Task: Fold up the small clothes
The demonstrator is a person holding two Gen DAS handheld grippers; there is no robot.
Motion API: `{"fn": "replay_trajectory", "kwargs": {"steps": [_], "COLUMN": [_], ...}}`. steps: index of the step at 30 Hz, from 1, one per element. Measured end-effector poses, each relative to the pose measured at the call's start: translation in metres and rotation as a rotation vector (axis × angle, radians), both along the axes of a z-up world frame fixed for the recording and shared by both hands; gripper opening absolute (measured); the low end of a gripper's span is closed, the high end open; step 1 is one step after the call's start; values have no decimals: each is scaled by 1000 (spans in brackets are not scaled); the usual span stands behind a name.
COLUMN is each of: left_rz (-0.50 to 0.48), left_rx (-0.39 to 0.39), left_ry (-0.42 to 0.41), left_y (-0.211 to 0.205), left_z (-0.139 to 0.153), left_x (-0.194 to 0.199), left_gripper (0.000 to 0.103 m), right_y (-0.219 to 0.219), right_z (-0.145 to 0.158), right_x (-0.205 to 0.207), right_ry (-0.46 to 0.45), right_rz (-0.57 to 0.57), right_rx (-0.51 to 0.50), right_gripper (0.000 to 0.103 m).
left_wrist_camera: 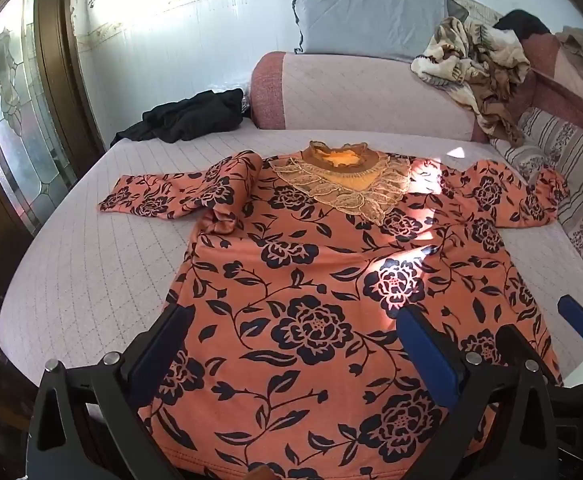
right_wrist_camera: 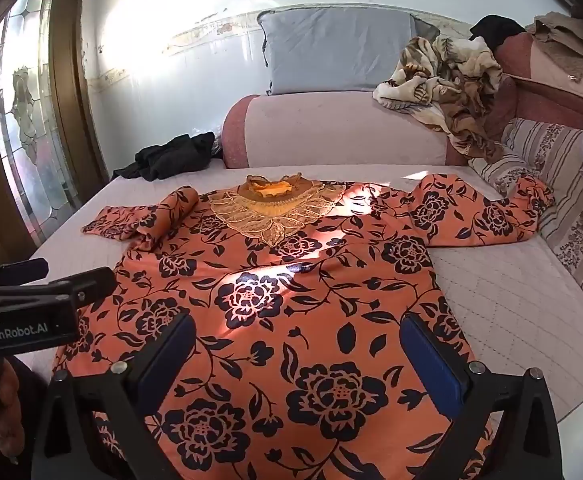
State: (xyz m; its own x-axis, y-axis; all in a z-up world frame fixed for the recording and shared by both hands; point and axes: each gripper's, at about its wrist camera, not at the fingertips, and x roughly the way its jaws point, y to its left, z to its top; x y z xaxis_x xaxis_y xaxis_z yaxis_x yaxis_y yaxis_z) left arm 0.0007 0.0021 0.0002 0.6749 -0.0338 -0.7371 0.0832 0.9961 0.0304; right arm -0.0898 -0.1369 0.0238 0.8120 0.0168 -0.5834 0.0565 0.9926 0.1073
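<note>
shirt (left_wrist_camera: 311,280) spread flat, front up, on bed (left_wrist_camera: 91,272), collar (left_wrist_camera: 343,176) far, hem near. both sleeves out to the sides, the left one (left_wrist_camera: 179,196) bunched and partly doubled at the shoulder, the right one (right_wrist_camera: 487,212) bent near the striped cushion (right_wrist_camera: 563,208).

left gripper (left_wrist_camera: 295,344) wide open, holding nothing, hanging over the near left part of the shirt body. right gripper (right_wrist_camera: 295,356) likewise wide open and empty, above the near right part, hem just below both.

probably best to begin with a sleeve: smooth the bunched left one first, pinch near the cuff, carry across the chest, keep the body flat. then same on the right, avoiding dragging the lace collar.
</note>
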Motion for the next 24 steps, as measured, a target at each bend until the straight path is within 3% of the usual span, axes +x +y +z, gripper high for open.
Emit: {"fn": "replay_trajectory", "kwargs": {"steps": [4, 6, 12, 24], "left_rz": [1, 10, 16, 41], "left_rx": [-73, -30, 35, 18], "left_ry": [-14, -46, -41, -27], "left_y": [12, 8, 1, 11], "left_z": [2, 2, -5, -6], "left_x": [6, -2, -8, -6], "left_gripper": [103, 103, 103, 103], "right_y": [2, -2, -1, 1], "right_z": [-3, -1, 0, -3], "right_x": [1, -2, -4, -1], "right_ry": [11, 0, -6, 7], "right_rz": [10, -3, -4, -10], "right_rx": [-4, 4, -11, -21], "right_gripper": [103, 103, 103, 103]}}
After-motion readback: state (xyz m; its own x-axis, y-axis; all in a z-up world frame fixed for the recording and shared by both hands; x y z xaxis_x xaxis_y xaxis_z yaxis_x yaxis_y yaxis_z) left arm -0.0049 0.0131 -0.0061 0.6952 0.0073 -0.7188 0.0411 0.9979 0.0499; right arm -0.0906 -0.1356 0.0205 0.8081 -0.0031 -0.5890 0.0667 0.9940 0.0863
